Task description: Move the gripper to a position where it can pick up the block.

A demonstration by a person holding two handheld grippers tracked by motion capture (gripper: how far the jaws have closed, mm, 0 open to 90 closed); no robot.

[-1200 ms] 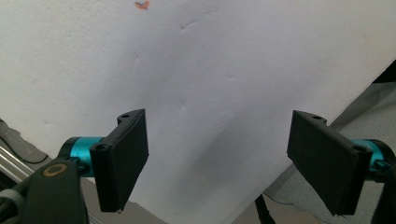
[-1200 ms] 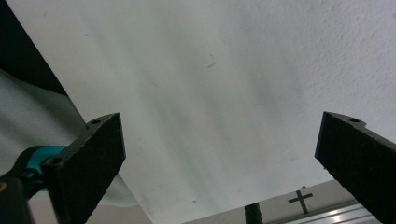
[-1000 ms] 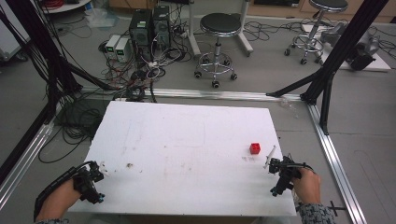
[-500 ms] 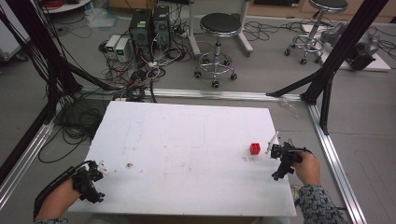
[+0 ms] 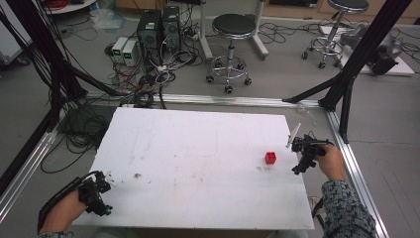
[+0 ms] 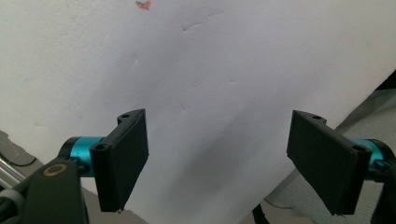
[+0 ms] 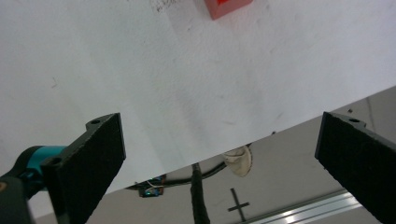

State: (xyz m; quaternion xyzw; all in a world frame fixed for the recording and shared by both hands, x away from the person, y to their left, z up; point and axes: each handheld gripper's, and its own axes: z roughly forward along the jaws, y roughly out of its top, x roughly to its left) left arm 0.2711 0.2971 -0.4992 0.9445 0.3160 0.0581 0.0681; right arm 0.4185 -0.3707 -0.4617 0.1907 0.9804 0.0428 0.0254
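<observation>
A small red cube (image 5: 270, 157) sits on the white table (image 5: 198, 148) toward its right side; its lower edge also peeks in at the top of the right gripper view (image 7: 227, 7). My right gripper (image 5: 299, 159) hovers at the table's right edge, a short way right of the cube, jaws wide open with nothing between them (image 7: 224, 158). My left gripper (image 5: 97, 193) rests over the table's front left corner, also open and holding nothing (image 6: 217, 158).
Small brownish specks (image 5: 136, 175) mark the table near the left gripper. A white stick-like piece (image 5: 293, 134) stands by the right gripper. Aluminium frame rails (image 5: 356, 163) border the table. Beyond it are stools (image 5: 233, 29), computers (image 5: 158, 25) and cables on the floor.
My right gripper has moved away from the front right corner, going farther up along the table's right edge and nearer the red cube. The left gripper has stayed put.
</observation>
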